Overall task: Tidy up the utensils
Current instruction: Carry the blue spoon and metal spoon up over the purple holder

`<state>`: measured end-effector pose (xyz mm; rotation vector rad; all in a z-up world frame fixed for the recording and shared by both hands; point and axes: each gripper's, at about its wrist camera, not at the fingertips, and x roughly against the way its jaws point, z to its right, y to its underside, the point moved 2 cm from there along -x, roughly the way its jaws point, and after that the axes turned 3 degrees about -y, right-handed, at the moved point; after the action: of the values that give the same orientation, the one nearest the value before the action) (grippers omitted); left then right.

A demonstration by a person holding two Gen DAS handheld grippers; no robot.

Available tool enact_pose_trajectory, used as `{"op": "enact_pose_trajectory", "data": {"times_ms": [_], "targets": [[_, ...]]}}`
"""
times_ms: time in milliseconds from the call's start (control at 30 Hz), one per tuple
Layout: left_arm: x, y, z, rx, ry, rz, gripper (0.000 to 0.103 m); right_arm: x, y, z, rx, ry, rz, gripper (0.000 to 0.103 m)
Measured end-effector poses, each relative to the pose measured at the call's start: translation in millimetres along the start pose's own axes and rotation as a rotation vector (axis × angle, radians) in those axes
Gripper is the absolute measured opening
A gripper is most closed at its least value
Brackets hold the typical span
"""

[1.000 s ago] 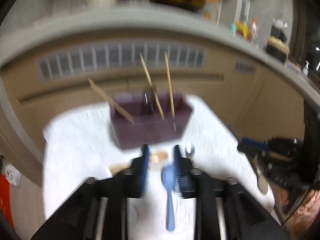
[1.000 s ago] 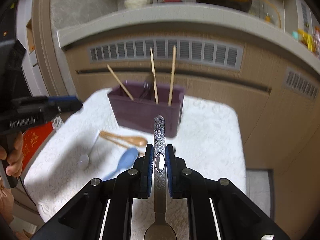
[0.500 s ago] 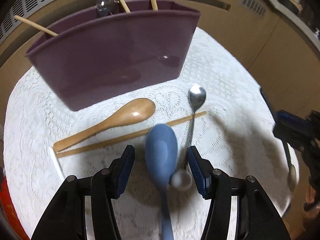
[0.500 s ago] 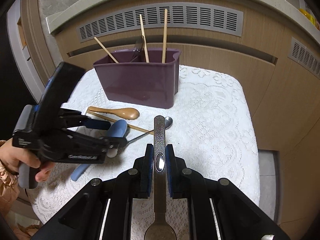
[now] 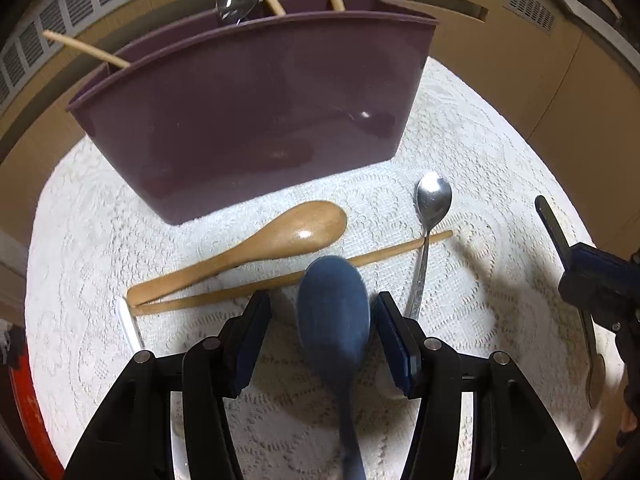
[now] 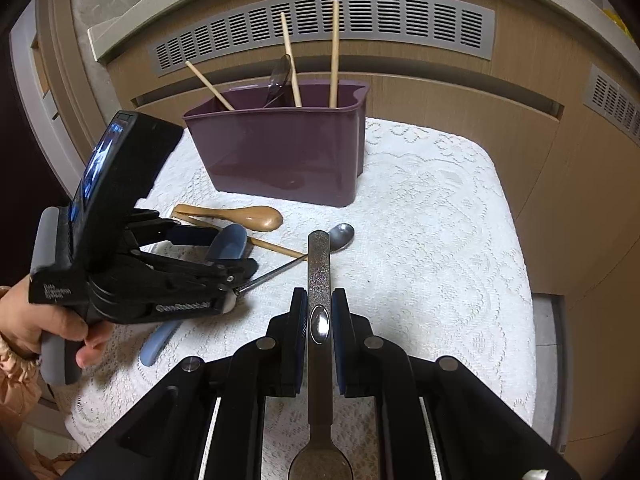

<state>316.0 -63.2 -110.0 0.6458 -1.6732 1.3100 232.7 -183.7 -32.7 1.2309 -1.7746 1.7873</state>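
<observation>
We are working over a surface (image 6: 440, 240) covered with a white lace-patterned cloth, and the textures are standing out clearly: glossy plum-coloured plastic, warm varnished wood, polished steel.

Our left gripper (image 5: 324, 320) is straddling the bowl of a matte blue plastic spoon (image 5: 334, 320); its jaws are closing, with the spoon bowl between them but the blue pads not yet pressing on it. The spoon is looking blurred in the left wrist view, and its handle is running back under the gripper. Our right gripper (image 6: 320, 316) is holding its jaws clamped on the flat, speckled handle of a metal spoon (image 6: 319, 264), whose bowl is pointing back toward the camera.

We are counting four more loose pieces on the cloth: one rounded wooden spoon (image 5: 288, 236), one single wooden chopstick (image 5: 384, 254) lying just beside it, one small steel spoon (image 5: 432, 204) whose handle is crossing over the chopstick, and one white plastic utensil (image 5: 128, 324) mostly hidden behind the left jaw.

The purple utensil caddy (image 6: 288, 156), a tapered smooth-walled bin, is standing at the far side of the cloth. It is carrying three wooden chopsticks (image 6: 334, 52), all leaning or standing upright, and one dark translucent spoon (image 6: 280, 76) resting bowl-up against the middle stick. We cannot tell which inner compartment each one is sitting in.
</observation>
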Motion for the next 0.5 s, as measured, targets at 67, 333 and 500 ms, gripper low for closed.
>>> {"op": "enact_pose_trajectory", "data": {"times_ms": [67, 333, 500], "targets": [[6, 5, 4, -0.02, -0.02, 0.039, 0.035, 1, 0, -2, 0.006, 0.005, 0.008, 0.012], [53, 36, -1, 0.057, 0.014, 0.183, 0.035, 17, 1, 6, -0.028, -0.018, 0.037, 0.012], [124, 46, -4, 0.091, 0.015, 0.363, 0.035, 38, -2, 4, -0.042, -0.042, 0.095, 0.012]]}}
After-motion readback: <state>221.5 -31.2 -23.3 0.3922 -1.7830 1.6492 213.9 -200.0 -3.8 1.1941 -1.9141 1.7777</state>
